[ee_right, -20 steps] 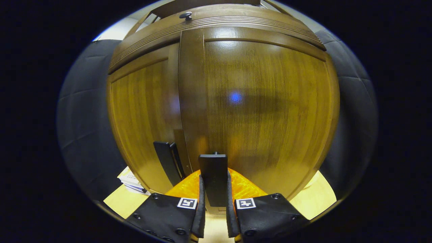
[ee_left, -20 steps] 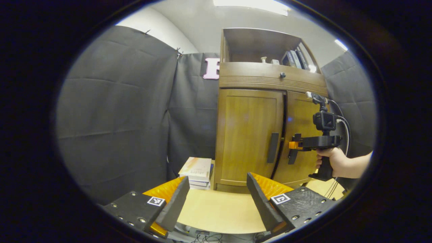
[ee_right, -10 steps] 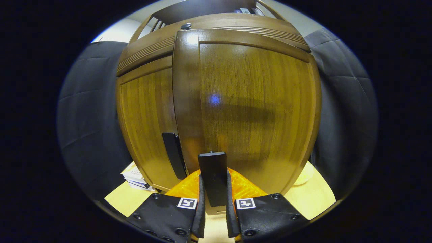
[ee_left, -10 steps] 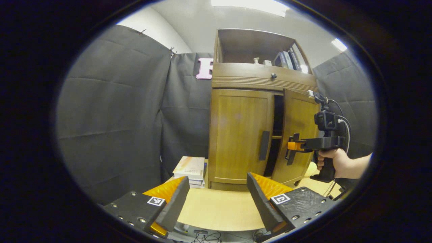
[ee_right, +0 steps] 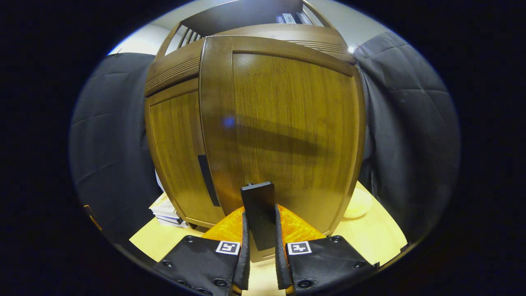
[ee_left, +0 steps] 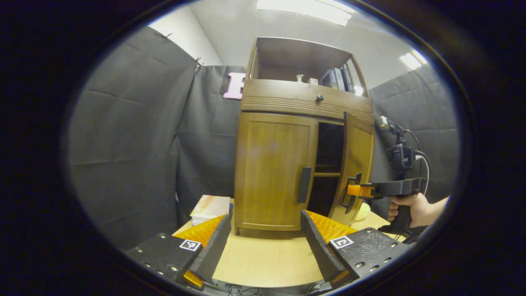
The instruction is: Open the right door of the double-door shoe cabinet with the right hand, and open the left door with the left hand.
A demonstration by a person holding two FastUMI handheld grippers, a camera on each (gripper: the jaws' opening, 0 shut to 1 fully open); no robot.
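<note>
At the bottom of the left gripper view, the left gripper (ee_left: 263, 238) is seen with its two orange-faced fingers (ee_left: 324, 242) spread wide apart and nothing held between them. Beyond them a pale table (ee_left: 267, 257) runs up to the cabinet (ee_left: 304, 98), which stands at the centre of the frame. Its left door (ee_left: 271, 168) is closed, with a dark handle (ee_left: 304, 185) near its inner edge. Just right of that, a dark gap with a shelf is seen, and the right door (ee_left: 356, 164) is swung partly outward. At the middle right of the frame, the right gripper (ee_left: 356, 190) is seen at that door's handle, held by a hand (ee_left: 409, 204). A stack of books (ee_left: 209, 207) lies on the table at the lower left of the cabinet. On the open shelf at the upper centre, more books are stood.

At the bottom centre of the right gripper view, the right gripper (ee_right: 260, 242) is closed on the right door's handle (ee_right: 259, 216), with both fingers (ee_right: 244, 242) pressed against its sides. Behind it the right door (ee_right: 287, 127) takes up the middle of the frame. To its left the left door (ee_right: 176, 152) and its handle (ee_right: 204, 179) are seen farther back. A pale round object (ee_right: 358, 203) lies on the table (ee_right: 382, 238) at the lower right; what it is cannot be told.
</note>
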